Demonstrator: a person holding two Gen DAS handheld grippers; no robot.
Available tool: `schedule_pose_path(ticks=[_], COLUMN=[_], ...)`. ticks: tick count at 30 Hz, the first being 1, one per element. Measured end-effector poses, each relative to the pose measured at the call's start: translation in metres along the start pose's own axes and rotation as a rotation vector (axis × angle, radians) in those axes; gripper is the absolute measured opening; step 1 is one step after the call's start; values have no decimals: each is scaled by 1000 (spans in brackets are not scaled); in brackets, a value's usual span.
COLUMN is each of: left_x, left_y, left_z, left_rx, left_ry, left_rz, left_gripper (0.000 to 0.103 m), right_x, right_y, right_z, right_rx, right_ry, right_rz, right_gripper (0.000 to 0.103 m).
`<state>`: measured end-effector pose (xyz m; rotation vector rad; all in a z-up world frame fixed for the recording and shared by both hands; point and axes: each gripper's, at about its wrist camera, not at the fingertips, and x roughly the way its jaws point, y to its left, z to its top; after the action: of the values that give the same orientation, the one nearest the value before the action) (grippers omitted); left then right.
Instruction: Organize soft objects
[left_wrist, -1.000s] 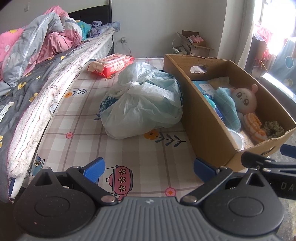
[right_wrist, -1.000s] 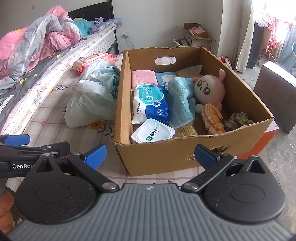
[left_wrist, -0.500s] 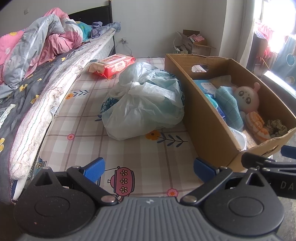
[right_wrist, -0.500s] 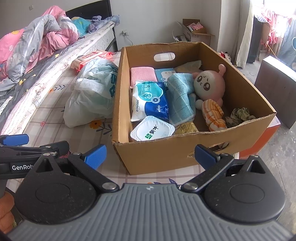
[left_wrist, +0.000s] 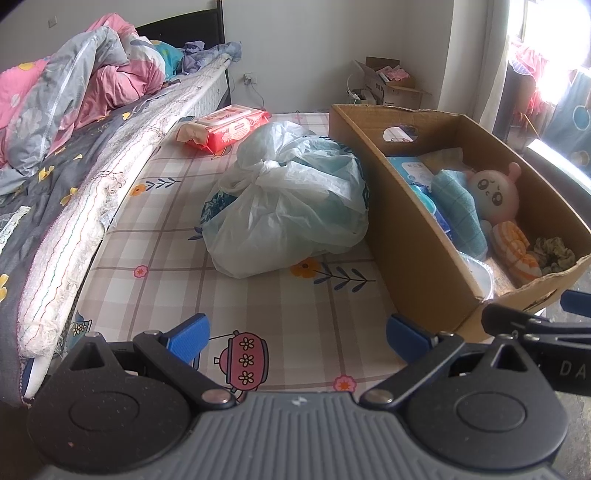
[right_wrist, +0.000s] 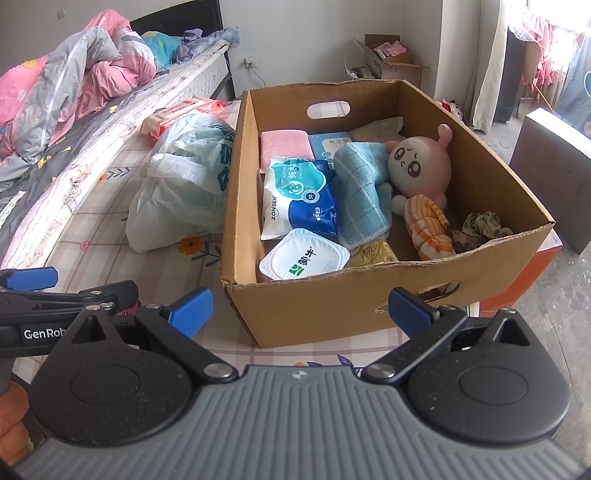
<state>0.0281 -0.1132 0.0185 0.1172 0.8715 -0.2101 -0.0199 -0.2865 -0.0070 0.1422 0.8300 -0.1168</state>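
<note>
A cardboard box (right_wrist: 325, 306) (left_wrist: 417, 236) stands on the patterned mat. Inside lie a pink round plush doll (right_wrist: 419, 166), a blue towel (right_wrist: 364, 192), a blue-and-white tissue pack (right_wrist: 299, 199), a pink cloth (right_wrist: 282, 147), a white cup lid (right_wrist: 304, 258), an orange striped soft toy (right_wrist: 428, 229) and an olive scrunched cloth (right_wrist: 480, 229). A tied white plastic bag (left_wrist: 288, 206) (right_wrist: 181, 184) sits left of the box. A red wipes pack (left_wrist: 229, 127) lies farther back. My left gripper (left_wrist: 297, 334) is open over the mat. My right gripper (right_wrist: 301, 308) is open before the box's near wall.
A mattress edge (left_wrist: 85, 206) with grey and pink quilts (left_wrist: 74, 99) runs along the left. A small carton (right_wrist: 391, 62) stands by the far wall. A dark cabinet (right_wrist: 554, 155) is at the right. An orange box (right_wrist: 524, 284) shows under the cardboard box's right corner.
Both views have shifted slightly; the box and bag look a little nearer and lower. Both grippers have stayed open and nothing was picked up.
</note>
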Motion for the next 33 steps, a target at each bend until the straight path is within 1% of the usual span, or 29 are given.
schedule_pose_path(ticks=[33], left_x=[3], left_y=[-1], left_z=[0], left_rx=[-3], left_ry=[3], left_rz=[0], left_gripper=[102], right_x=[1], right_y=[-1], right_z=[1], right_rx=[-2], right_ry=[-1], right_rz=[0], right_gripper=[102])
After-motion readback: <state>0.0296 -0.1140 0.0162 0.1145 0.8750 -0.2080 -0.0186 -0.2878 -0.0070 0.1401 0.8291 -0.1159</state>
